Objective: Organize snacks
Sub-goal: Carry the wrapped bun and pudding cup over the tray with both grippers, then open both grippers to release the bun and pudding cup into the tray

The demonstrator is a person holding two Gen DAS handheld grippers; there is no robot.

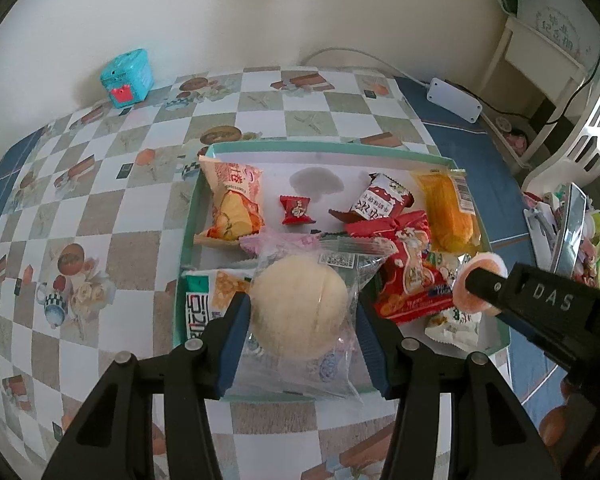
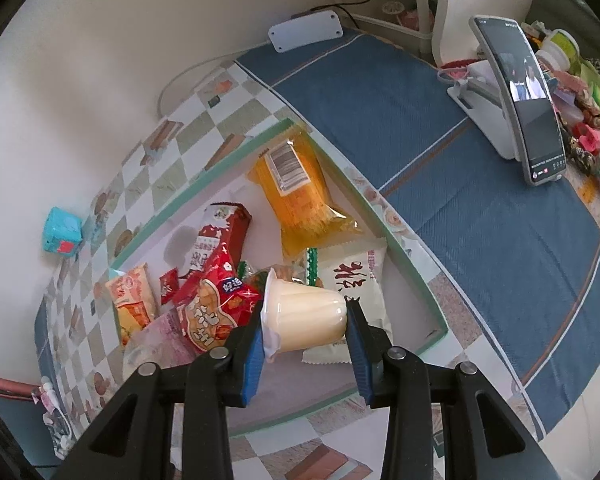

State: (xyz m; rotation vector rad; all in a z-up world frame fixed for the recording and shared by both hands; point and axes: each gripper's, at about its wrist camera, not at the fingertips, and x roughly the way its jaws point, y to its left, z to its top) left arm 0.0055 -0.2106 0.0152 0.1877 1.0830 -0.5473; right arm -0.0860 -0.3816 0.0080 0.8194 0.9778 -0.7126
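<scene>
Checkered tablecloth [image 1: 112, 208] under a green-rimmed tray [image 1: 188, 216], left gripper [image 1: 302, 332] pads spread around a wrapped round bun [image 1: 300, 308] (contact unclear) over the tray's near edge, right gripper [image 2: 305, 320] clamping a pudding cup [image 2: 306, 318] sideways above the tray, snack packets beyond, phone [image 2: 528, 96] propped well off right.

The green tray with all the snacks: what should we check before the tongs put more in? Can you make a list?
1. Left tongs grip the round pale bun in its clear wrapper: ok, blue pads on both sides.
2. Right tongs grip the creamy plastic pudding cup: ok, held sideways.
3. Pudding cup's foil lid sealed: cannot tell.
4. Both snacks are over the green-rimmed white tray: ok.
5. Bare floor left in the tray: ok, near the small red candy.
6. The two tongs stay apart: ok, though close together.
</scene>
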